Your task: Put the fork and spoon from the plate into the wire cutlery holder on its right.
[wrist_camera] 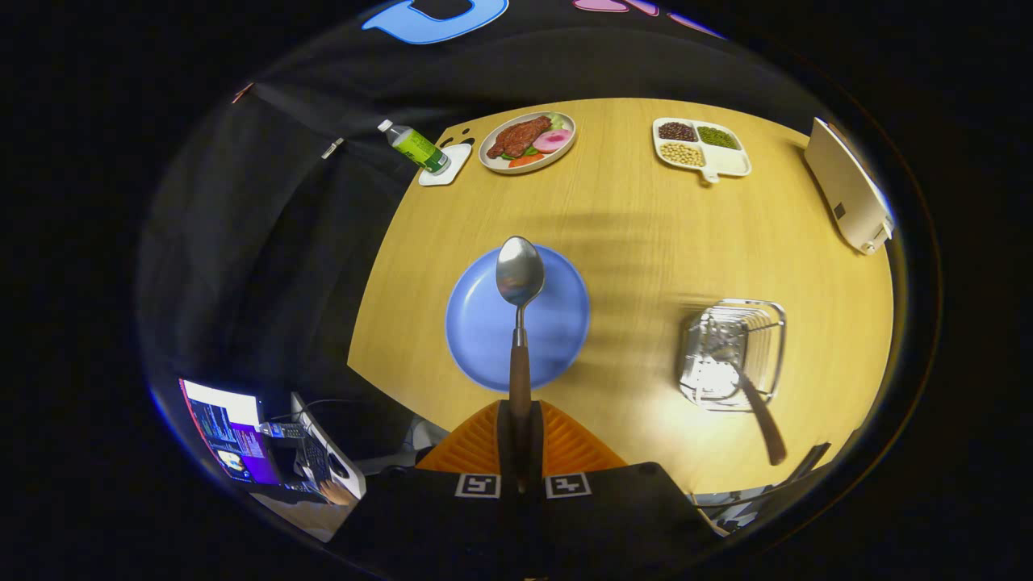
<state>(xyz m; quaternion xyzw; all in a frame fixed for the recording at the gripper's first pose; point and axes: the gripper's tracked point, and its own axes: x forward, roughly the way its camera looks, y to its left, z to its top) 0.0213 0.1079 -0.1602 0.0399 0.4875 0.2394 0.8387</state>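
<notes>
Hand-held gripper: the hand-held gripper [520,452] is closed narrow, its fingers [476,444] pressing from both sides on the wooden handle of the spoon.
Spoon: the spoon [519,278] stands straight out ahead of the fingers toward 12 o'clock, bowl at the far end, raised over the blue plate.
Plate: the blue plate [484,323] lies on the bench just ahead of the fingers, with the spoon's bowl over its far rim.
Cutlery holder: the wire cutlery holder [733,351] stands on the bench at about 3 o'clock from the plate, well apart from it.
Fork: the fork [759,415] sits in the holder, its dark handle leaning out over the near rim toward 5 o'clock; its head is hard to make out among the wires.
Bench: the bench [637,234] is light wood with a rounded edge.
Far side, 12 o'clock: a food plate [527,142] with meat and vegetables.
Far side, 11 o'clock: a green bottle [416,147] lying tilted on a white coaster [449,168].
Far side, 1 o'clock: a divided tray [700,148] of beans and grains.
Far right, 2 o'clock: a white appliance [849,187] at the bench's edge.
Off the bench, 8 o'clock: a laptop [234,440] with its screen lit.
</notes>
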